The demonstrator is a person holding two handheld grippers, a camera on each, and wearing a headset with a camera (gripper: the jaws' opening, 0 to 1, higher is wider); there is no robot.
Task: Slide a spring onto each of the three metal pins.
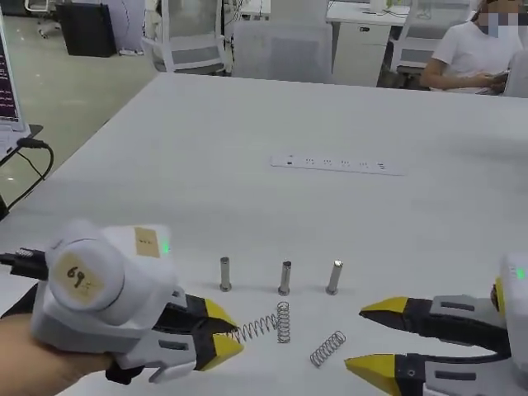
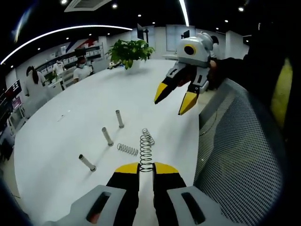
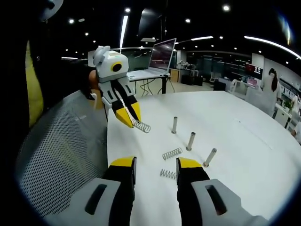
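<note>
In the head view the left gripper (image 1: 237, 337) sat at the lower left, its jaws pinched shut on one end of the held spring (image 1: 257, 327), which stuck out to the right over the white table (image 1: 247, 132). The three pins (image 1: 285, 278) stood upright in a row just beyond, each bare of a spring. The second spring (image 1: 283, 322) lay on the table just in front of the middle pin, near the held spring's free end. The third spring (image 1: 327, 348) lay a little to the right. The right gripper (image 1: 355, 337) reached in at the lower right with its jaws wide apart, holding nothing. A power strip (image 1: 338, 164) lay farther back on the table.

In the left gripper view the left gripper (image 2: 146, 165) had its jaws narrowed on the held spring (image 2: 146, 150), which ran straight ahead. The second spring (image 2: 127, 149) lay just left of it and the third spring (image 2: 148, 135) near its far end. The pins (image 2: 107, 136) stood farther left. The right gripper (image 2: 169, 107) hung beyond, jaws spread.

In the right gripper view the right gripper (image 3: 156, 164) had its jaws wide. The third spring (image 3: 167, 174) lay on the table, seen in the gap between them. The second spring (image 3: 172, 153) lay just beyond, with the pins (image 3: 190, 141) past it to the right. Opposite, the left gripper (image 3: 129, 120) gripped the held spring (image 3: 141, 125) by one end
</note>
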